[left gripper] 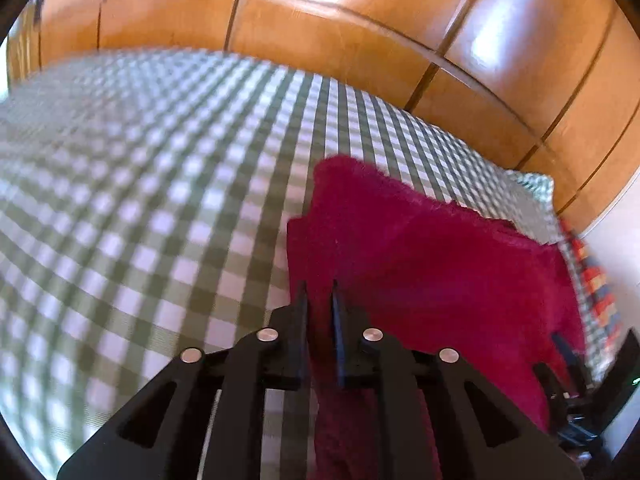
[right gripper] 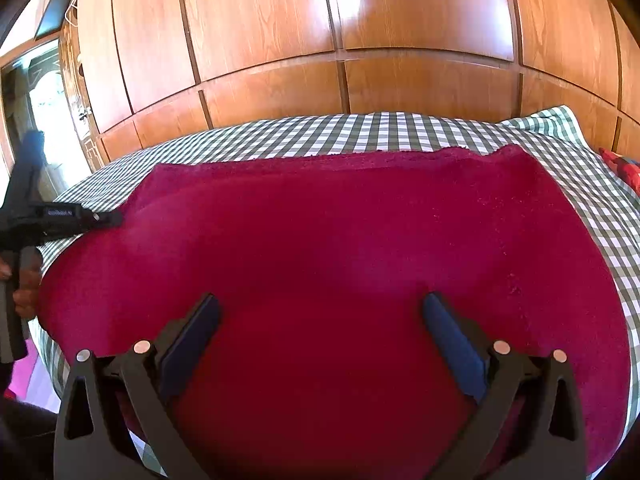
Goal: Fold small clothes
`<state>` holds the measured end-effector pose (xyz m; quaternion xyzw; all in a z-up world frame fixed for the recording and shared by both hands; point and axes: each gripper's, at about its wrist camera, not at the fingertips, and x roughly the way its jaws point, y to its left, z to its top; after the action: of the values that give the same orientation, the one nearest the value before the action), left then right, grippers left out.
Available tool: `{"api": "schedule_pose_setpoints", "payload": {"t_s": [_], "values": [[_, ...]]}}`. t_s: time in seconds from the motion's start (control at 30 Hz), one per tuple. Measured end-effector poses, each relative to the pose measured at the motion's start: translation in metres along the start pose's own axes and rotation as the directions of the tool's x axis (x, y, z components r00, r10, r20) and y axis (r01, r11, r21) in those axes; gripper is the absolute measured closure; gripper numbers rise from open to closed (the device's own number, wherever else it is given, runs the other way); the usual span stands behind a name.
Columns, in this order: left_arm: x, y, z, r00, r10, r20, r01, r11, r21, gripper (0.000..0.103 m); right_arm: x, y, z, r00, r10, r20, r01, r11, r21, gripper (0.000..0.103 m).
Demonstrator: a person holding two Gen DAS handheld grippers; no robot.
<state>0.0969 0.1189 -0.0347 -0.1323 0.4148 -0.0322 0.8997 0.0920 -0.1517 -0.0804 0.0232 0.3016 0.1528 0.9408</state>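
Both grippers work over a dark red towel-like cloth (right gripper: 340, 248) spread on a bed. Clamped on the cloth's edge, the left gripper (left gripper: 320, 292) has its two dark fingers nearly together, with a fold of the red fabric running up between them and down under its black frame. No earlier picture bears on it, so only this pinch can be told. From the right wrist view the same left gripper (right gripper: 108, 218) reaches in from the left side, its tip touching the cloth's left edge, and a hand (right gripper: 26, 280) grips its handle below.

The right gripper (right gripper: 320, 320) hangs over the near middle of the cloth with its blue-padded fingers spread wide apart; nothing sits between them but the flat red surface beneath.

Under the cloth lies a green-and-white checked bedsheet (right gripper: 360, 130), showing as a band beyond the right gripper and down both sides of it. In the left wrist view the sheet (left gripper: 140, 200) fills everything to the left of and beyond the fingers, blurred. A checked pillow (right gripper: 556, 120) lies beyond the right gripper to its right, and something red with a pattern (right gripper: 624, 170) peeks in at the far right edge.

Behind the bed, facing both grippers, stands a glossy wooden wardrobe (right gripper: 340, 20) of panelled doors, with bright light glaring off it. Far to the right gripper's left, a doorway (right gripper: 44, 112) opens onto daylight.
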Motion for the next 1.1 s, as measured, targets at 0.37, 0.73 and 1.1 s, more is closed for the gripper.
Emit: {"api": "schedule_pose_setpoints", "payload": {"t_s": [0.37,0.73,1.1], "values": [[-0.016,-0.059,-0.031,0.998,-0.06,0.017,0.057,0.988,0.146,0.094,-0.03,-0.037,0.021,0.991,0.128,-0.033,-0.118,0.97,0.21,0.002],[-0.004,-0.036,-0.048,0.999,-0.054,0.004,0.054,0.993,0.11,0.094,-0.049,-0.086,0.0,0.992,0.065,-0.109,-0.038,0.972,0.234,0.002],[-0.035,-0.069,-0.038,0.989,0.066,0.131,-0.091,0.975,0.201,0.03,-0.082,-0.117,0.009,0.992,0.101,-0.074,-0.073,0.947,0.313,0.002]]}}
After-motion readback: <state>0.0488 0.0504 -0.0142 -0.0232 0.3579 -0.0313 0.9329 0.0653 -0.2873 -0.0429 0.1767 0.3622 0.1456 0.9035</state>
